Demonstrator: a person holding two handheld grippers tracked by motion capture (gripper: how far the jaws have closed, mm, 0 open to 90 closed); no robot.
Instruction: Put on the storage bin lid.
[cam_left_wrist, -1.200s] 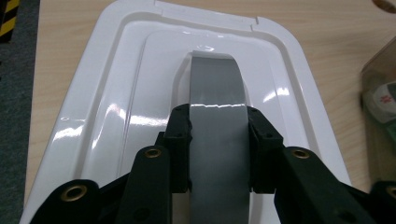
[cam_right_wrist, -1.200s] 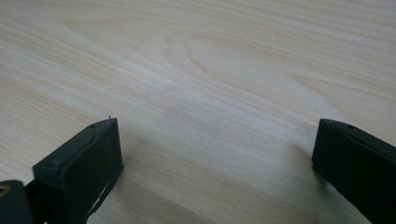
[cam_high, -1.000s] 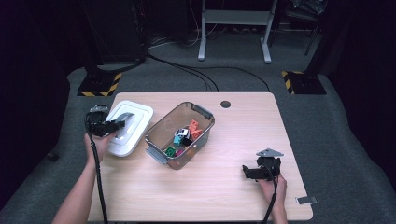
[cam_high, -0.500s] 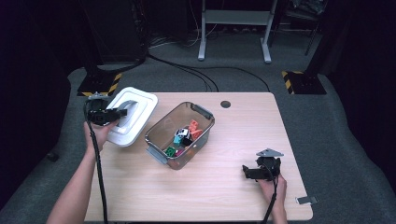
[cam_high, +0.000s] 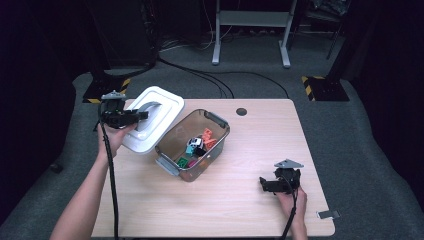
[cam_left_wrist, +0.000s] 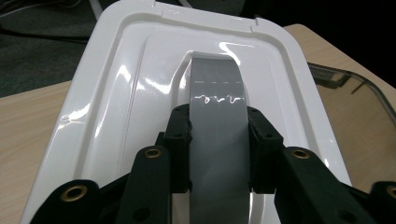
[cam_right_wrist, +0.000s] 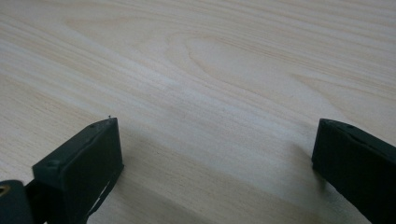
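Nearest to us in the high view, the right gripper (cam_high: 272, 184) rests low at the near right of the wooden table (cam_high: 250, 210), held in the person's right hand (cam_high: 292, 202). In the right gripper view its two black jaws stand wide apart with only bare wood grain between them; they grip nothing.

Farther in, near the table's middle, we see the clear plastic bin (cam_high: 192, 145) standing open, with small coloured pieces (cam_high: 197, 147) lying on its bottom in orange, green, teal and pink. What each piece is we cannot make out at this size.

Beyond that, at the far left of the table, the left gripper (cam_high: 142, 115) holds the white lid (cam_high: 152, 120). In the left gripper view the jaws are clamped on the grey handle strip (cam_left_wrist: 218, 140) that runs down the lid's middle, one jaw pressing each edge of the strip. The lid (cam_left_wrist: 140, 70) is tilted, its far edge raised; from above it seems to be off the table, just beside the bin's left rim, though we cannot tell for sure whether its lower corner touches the wood. The bin's clear rim (cam_left_wrist: 355, 88) shows just to the right of the lid in that view.
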